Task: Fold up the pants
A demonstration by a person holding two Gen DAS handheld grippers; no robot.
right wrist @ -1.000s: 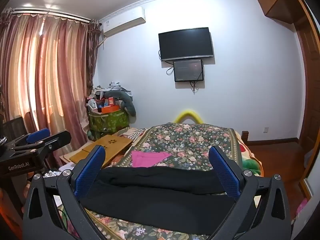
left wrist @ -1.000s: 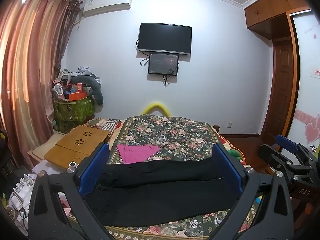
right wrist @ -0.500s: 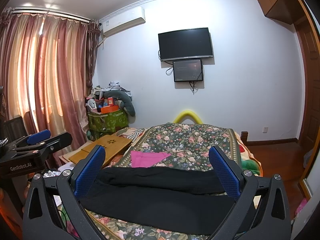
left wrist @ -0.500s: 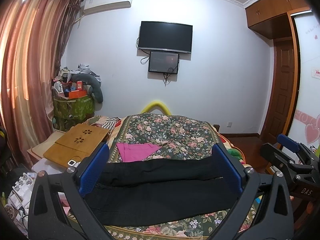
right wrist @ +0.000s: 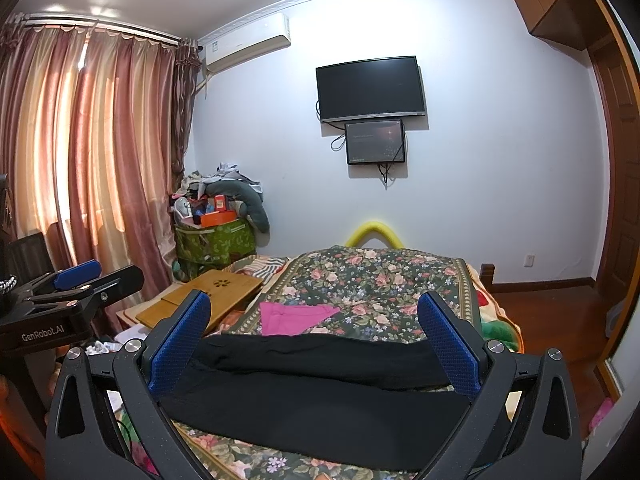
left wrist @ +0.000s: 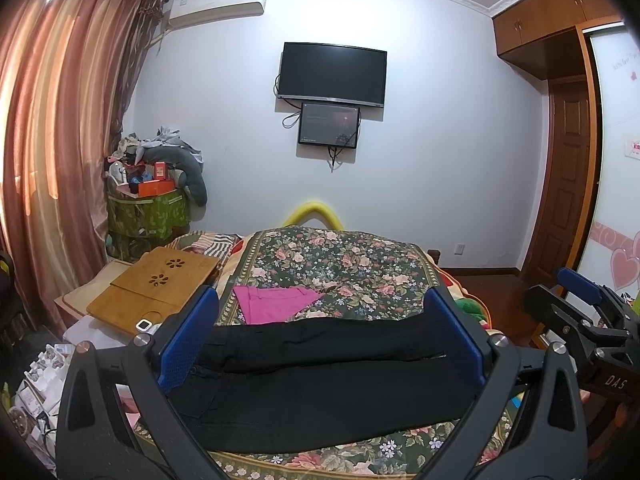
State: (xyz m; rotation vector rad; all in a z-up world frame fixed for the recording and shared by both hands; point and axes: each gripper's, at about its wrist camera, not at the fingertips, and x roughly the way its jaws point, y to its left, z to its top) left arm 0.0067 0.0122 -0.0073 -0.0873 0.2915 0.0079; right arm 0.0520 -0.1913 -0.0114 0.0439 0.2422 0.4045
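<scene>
Both claws are seen held above the near edge of the bed, jaws spread wide and nothing gripped. The left gripper [left wrist: 320, 336] is framed by blue pads [left wrist: 186, 340], and the right gripper [right wrist: 314, 338] is set likewise, its own pads [right wrist: 448, 346] well apart. The black pants [left wrist: 320, 384] are laid flat crosswise on the floral bedspread [left wrist: 340, 264], directly below and ahead of both claws, untouched by either. Just beyond the pants, ahead and left of centre, a pink cloth [left wrist: 272, 304] is noted. Further left, a wooden lap desk [left wrist: 156, 284] is observed. On the far wall a television [left wrist: 332, 74] is mounted, with curtains [right wrist: 80, 168] at left.
</scene>
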